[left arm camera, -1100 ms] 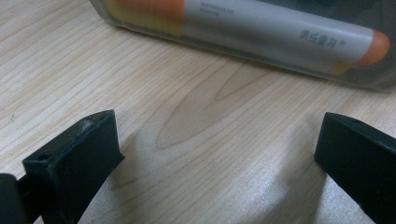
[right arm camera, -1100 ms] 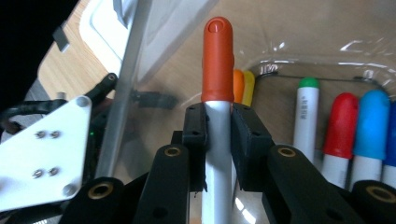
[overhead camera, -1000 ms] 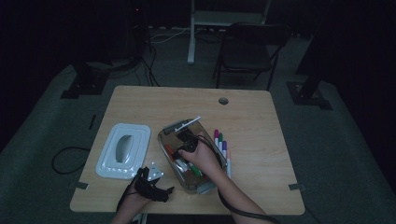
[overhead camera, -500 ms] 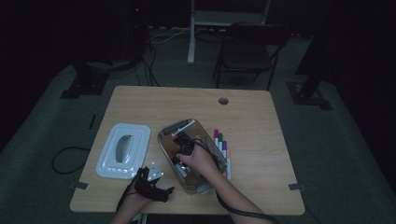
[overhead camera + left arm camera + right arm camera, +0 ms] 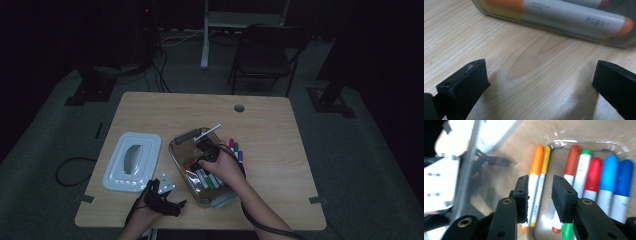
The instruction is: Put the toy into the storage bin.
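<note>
A wooden table (image 5: 280, 150) stands on grey carpet (image 5: 370, 165) in a dark room.

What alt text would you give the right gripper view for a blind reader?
The right hand-held gripper hangs slightly open and empty over a clear box of markers: orange, yellow, red, green and blue caps.

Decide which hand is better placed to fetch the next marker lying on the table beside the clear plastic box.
Right. The right tool hovers over the clear plastic box, beside the loose markers; the left tool rests across the box from them.
</note>
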The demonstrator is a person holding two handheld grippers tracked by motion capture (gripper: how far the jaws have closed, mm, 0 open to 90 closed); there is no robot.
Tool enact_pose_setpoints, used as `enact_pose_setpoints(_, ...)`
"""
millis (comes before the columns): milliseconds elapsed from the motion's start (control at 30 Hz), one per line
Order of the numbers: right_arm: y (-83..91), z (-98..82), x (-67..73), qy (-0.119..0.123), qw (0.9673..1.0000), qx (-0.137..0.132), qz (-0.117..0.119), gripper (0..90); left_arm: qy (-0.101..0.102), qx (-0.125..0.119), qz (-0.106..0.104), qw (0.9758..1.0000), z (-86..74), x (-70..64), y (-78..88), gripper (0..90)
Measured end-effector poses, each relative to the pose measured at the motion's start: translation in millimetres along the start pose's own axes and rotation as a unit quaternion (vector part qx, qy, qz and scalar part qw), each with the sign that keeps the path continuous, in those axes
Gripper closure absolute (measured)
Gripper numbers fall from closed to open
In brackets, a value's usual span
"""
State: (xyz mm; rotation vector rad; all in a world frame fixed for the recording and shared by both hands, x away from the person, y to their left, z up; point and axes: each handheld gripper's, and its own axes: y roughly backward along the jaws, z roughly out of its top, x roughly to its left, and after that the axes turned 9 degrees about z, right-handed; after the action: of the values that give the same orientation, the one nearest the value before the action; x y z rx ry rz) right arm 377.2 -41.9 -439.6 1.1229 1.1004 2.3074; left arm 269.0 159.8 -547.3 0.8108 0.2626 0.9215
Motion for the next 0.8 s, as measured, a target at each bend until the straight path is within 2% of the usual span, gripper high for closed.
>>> enact_pose_setpoints(200,43.7,-7.9,-4.7,0.005,0.9986,-0.052,0.013,62.2,0.0,0.001,-0.001,1.0,0.1,0.1,0.1,0.7)
enact_pose_setpoints(333,73.7,-14.8,-12.8,0.007,0.9957,-0.092,0.0,58.3,0.0,0.0,0.0,1.0,0.0,0.0,0.0,0.6)
enact_pose_setpoints(467,94.3,-22.6,-24.4,0.001,0.9927,-0.12,-0.004,56.7,0.0,0.0,0.0,1.0,0.0,0.0,0.0,0.6)
enact_pose_setpoints(567,106.6,-29.5,-34.3,-0.011,0.9904,-0.137,0.001,55.9,0.0,0.0,0.0,1.0,0.0,0.0,0.0,0.6)
enact_pose_setpoints(800,120.2,-45.0,-59.3,-0.04,0.9873,-0.153,-0.014,55.4,0.0,-0.001,0.0,1.0,0.0,0.0,-0.1,0.6)
